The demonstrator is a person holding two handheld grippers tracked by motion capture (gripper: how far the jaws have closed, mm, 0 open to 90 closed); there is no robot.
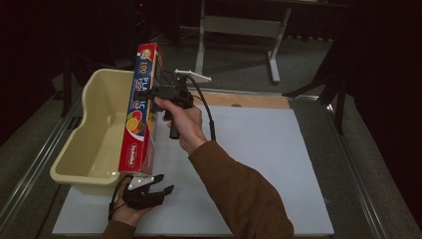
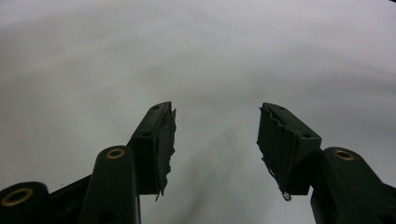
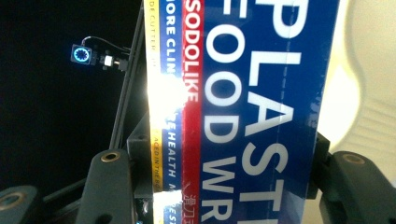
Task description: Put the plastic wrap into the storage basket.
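Note:
A long red and blue plastic food wrap box (image 1: pixel 143 107) hangs upright in the air over the right rim of a cream plastic tub (image 1: pixel 94 134). My right gripper (image 1: pixel 149 93) is shut on the box near its middle, held from the right by a hand in a brown sleeve. In the right gripper view the box (image 3: pixel 243 112) stands between both black jaws, with the tub (image 3: pixel 364 93) behind it at the right. My left gripper (image 1: pixel 166 183) rests low on the white mat near the tub's front corner, open. Its jaws (image 2: pixel 215 140) stand apart over bare white mat.
The white mat (image 1: pixel 259 164) covers the table, with a wooden strip (image 1: pixel 249 99) at its far edge. Metal rails run along both table sides. A grey table frame (image 1: pixel 239 30) stands beyond in the dark. A small blue ring light (image 3: pixel 80 54) glows in the dark.

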